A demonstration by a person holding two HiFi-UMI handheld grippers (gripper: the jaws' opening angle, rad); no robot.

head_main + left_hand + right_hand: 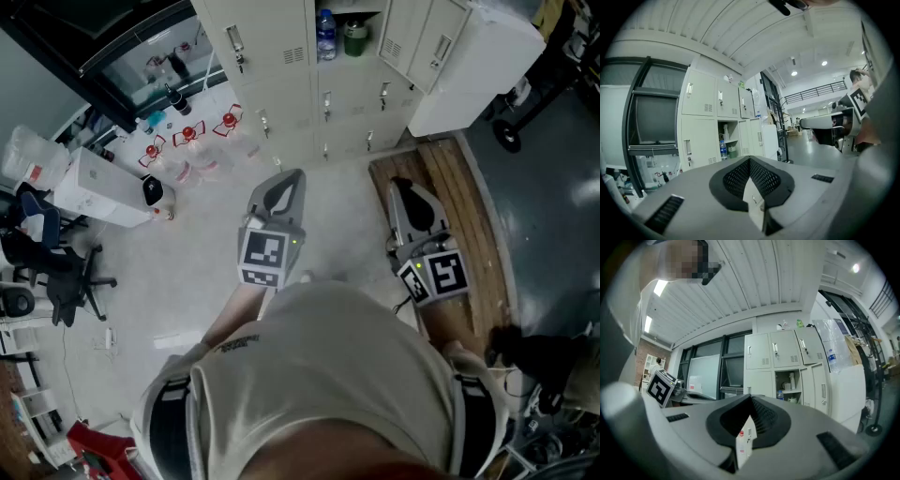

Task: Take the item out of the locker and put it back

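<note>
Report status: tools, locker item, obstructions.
Left tool and right tool shut, empty, short of lockers. Clear plastic water bottle and dark green container sit in open white metal locker compartment, untouched. Nothing seen blocking approach.

The head view is dim and grey-blue: the pale floor (206,225) is lit evenly, without hard shadows, and the dark floor (553,159) at the right shows a soft patch of glare. Both gripper views are fisheye, with black corners and straight lines bowed toward the edges. In the left gripper view small round ceiling lamps (824,63) shine white; in the right gripper view a ceiling strip light (660,287) burns out. The lockers (787,362) there read fairly sharp.
</note>
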